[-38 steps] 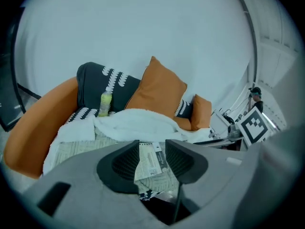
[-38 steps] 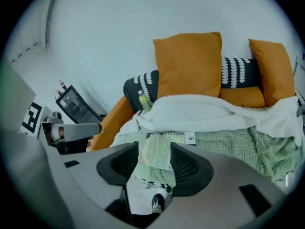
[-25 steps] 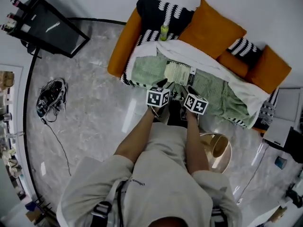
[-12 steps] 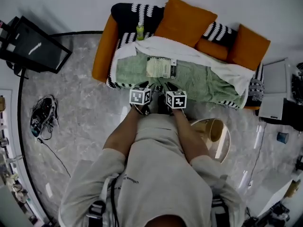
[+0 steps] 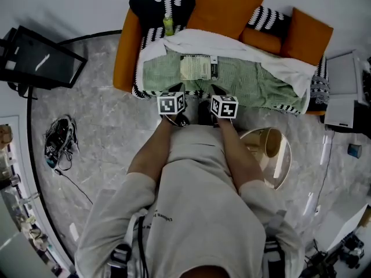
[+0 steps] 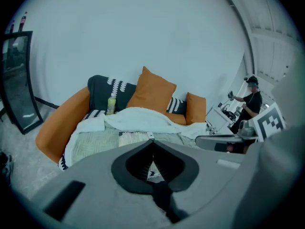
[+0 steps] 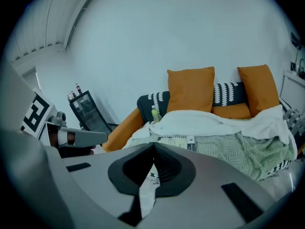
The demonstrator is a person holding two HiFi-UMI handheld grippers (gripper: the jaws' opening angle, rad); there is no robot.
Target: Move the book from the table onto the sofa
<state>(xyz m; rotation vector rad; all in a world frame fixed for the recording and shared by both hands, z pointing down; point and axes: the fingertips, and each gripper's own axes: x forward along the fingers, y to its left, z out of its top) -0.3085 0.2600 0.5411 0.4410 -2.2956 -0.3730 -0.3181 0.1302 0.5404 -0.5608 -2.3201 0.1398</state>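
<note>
We see the orange sofa with black-and-white patterned cushions (image 5: pixel 123 57) on the far side. A pale green quilted blanket (image 5: pixel 255 83) covers its seat, and the flat, pale-covered book (image 5: pixel 197 67) lies on that blanket, left of the seat's middle. Just near of the sofa's front edge we hold the left gripper (image 6: pixel 152 142) and right gripper (image 7: pixel 153 145) side by side, each with jaws just closed together on nothing.

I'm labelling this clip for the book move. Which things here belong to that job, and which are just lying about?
Job: book, lying on the sofa; round table; left gripper and right gripper, jaws just closed, nothing between them.
Lying about: green bottle, orange cushion, white blanket, cup.
</note>
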